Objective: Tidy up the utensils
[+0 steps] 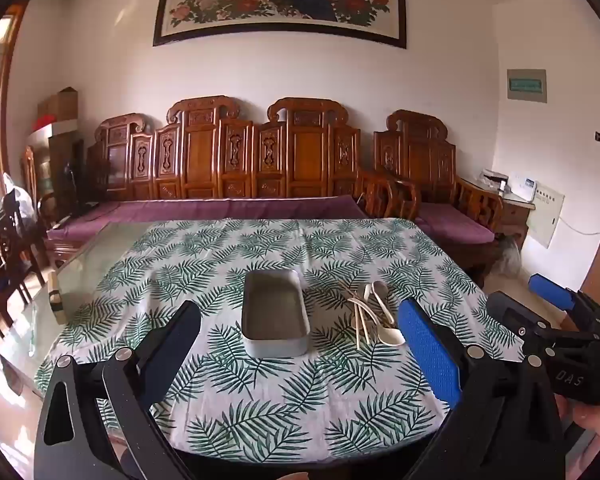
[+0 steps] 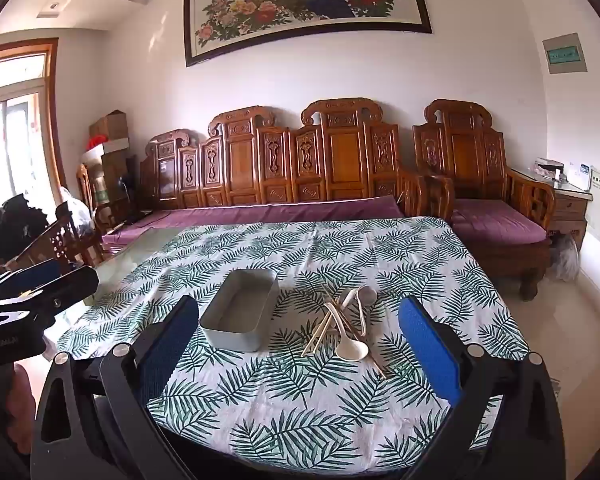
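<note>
Mid-table on the leaf-print cloth (image 2: 300, 392): empty metal tin (image 2: 240, 320), with tangled spoons (image 2: 354, 346) and chopsticks (image 2: 320, 332) just beside. Light, stiff, probably slippery; best pinched mid-handle. Left gripper (image 1: 300, 344) and right gripper (image 2: 296, 344) both spread wide, holding nothing.

Carved wooden sofa (image 2: 300, 172) (purple cushions); white wall (image 2: 340, 76)

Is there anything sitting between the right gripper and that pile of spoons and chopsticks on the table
Nothing visible does. Only bare leaf-print tablecloth lies between the right gripper, its jaws open, and the pile of spoons and chopsticks. The metal tray sits just left of the pile, out of that path.
</note>
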`<state>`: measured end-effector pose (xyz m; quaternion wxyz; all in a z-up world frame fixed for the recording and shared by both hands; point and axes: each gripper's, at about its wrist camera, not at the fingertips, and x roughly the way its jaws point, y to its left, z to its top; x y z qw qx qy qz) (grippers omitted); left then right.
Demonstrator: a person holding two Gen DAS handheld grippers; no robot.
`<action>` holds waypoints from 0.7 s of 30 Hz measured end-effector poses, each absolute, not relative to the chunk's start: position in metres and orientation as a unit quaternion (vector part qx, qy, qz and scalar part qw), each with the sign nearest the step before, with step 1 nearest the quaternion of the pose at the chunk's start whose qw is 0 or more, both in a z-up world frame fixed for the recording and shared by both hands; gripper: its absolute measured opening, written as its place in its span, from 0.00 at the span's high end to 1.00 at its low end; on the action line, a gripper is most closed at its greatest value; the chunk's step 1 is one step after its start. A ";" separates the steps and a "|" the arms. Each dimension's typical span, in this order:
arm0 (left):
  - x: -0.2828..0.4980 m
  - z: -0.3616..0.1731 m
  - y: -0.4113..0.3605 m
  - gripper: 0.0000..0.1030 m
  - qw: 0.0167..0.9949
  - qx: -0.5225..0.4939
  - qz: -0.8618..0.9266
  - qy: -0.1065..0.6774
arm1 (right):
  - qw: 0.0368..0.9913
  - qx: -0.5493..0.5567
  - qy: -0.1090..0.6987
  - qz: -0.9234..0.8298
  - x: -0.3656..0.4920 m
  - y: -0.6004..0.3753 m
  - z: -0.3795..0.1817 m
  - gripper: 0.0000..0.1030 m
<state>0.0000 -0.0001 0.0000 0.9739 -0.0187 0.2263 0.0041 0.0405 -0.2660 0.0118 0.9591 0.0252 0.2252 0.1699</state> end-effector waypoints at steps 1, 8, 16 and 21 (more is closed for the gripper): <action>0.000 0.000 0.000 0.07 0.974 -0.021 0.004 0.226 | 0.959 0.024 0.225 0.170 0.040 -0.266 0.012 0.03; -0.002 0.000 0.002 0.07 0.974 -0.021 0.004 0.224 | 0.959 0.026 0.226 0.170 0.041 -0.266 0.012 0.03; 0.001 -0.001 0.000 0.07 0.974 -0.018 0.004 0.226 | 0.959 0.027 0.225 0.170 0.040 -0.267 0.012 0.02; -0.001 -0.002 0.000 0.07 0.974 -0.017 0.005 0.225 | 0.959 0.028 0.225 0.171 0.040 -0.267 0.012 0.02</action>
